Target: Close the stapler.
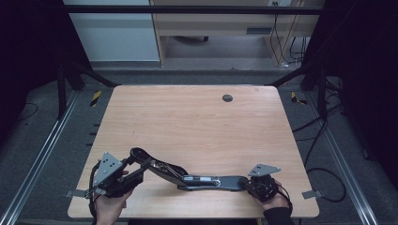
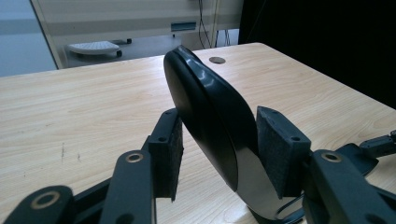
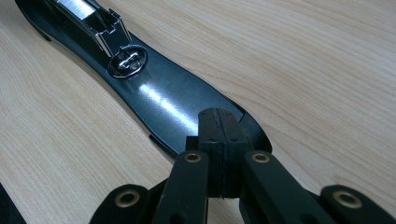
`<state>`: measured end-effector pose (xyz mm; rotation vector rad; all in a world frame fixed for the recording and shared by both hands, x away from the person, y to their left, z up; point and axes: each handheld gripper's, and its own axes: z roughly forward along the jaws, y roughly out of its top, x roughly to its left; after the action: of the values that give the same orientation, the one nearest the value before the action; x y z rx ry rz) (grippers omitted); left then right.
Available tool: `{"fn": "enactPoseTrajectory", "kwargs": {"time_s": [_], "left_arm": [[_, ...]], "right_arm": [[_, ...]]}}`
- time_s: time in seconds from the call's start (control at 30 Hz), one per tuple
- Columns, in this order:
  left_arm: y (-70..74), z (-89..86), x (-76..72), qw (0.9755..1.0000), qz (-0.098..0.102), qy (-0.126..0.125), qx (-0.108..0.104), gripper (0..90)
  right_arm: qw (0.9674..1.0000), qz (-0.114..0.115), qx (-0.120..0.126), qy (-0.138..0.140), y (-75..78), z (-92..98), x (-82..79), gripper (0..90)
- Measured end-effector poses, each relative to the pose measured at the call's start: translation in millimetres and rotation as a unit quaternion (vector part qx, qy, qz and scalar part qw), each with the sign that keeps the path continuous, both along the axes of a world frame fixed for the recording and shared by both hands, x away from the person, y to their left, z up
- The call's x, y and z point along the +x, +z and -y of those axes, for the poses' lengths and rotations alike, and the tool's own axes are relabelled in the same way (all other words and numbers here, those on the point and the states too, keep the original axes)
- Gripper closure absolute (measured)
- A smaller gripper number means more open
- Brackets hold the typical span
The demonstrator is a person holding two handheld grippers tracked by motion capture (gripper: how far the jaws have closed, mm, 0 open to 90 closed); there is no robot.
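Observation:
A long black stapler lies swung open on the wooden table (image 1: pixel 197 122) near its front edge. Its base (image 1: pixel 220 182) is flat, and its top arm (image 1: pixel 141 154) is raised toward the left. My left gripper (image 1: pixel 137 169) is shut on that top arm; in the left gripper view the glossy cover (image 2: pixel 201 102) stands between the pads (image 2: pixel 280 149). My right gripper (image 1: pixel 246 183) is shut, its pads together, with the tips (image 3: pixel 217 116) resting on the near end of the base (image 3: pixel 159 98). The metal anvil (image 3: pixel 127 60) and the staple channel (image 3: pixel 88 11) lie farther along.
A round grey grommet (image 1: pixel 227 98) sits in the table's far middle. The tabletop stretches bare beyond the stapler. Cabinets (image 1: pixel 211 23) stand behind the table, and cables (image 1: pixel 324 136) trail on the floor at the right.

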<state>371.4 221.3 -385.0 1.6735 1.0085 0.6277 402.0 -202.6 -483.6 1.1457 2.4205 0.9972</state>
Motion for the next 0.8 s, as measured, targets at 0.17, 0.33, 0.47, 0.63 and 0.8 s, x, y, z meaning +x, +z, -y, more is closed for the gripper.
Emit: {"fn": "enactPoseTrajectory", "kwargs": {"time_s": [0.17, 0.33, 0.47, 0.63, 0.8], "left_arm": [[1.9, 1.9, -0.1, 1.0000, -0.003, 0.001, 0.000, 52.8], [4.0, 5.2, 0.2, 1.0000, -0.001, 0.000, 0.003, 53.3], [5.4, 8.2, -0.3, 1.0000, 0.002, -0.001, 0.006, 53.6], [7.5, 12.8, -0.7, 1.0000, 0.003, 0.001, 0.008, 54.1], [10.5, 17.0, -0.8, 0.9999, 0.003, 0.001, 0.015, 54.4]], "right_arm": [[1.0000, 0.001, 0.004, 0.001, -0.8, 0.7, 0.5, 90.0], [0.9999, -0.005, 0.015, -0.002, -1.1, 1.8, 0.7, 90.0], [0.9998, -0.007, 0.016, -0.004, -1.2, 2.0, 0.8, 90.0], [0.9998, -0.007, 0.018, -0.002, -1.3, 2.2, 1.2, 90.0], [0.9999, -0.007, 0.014, -0.004, -1.1, 1.8, 1.1, 90.0]]}}
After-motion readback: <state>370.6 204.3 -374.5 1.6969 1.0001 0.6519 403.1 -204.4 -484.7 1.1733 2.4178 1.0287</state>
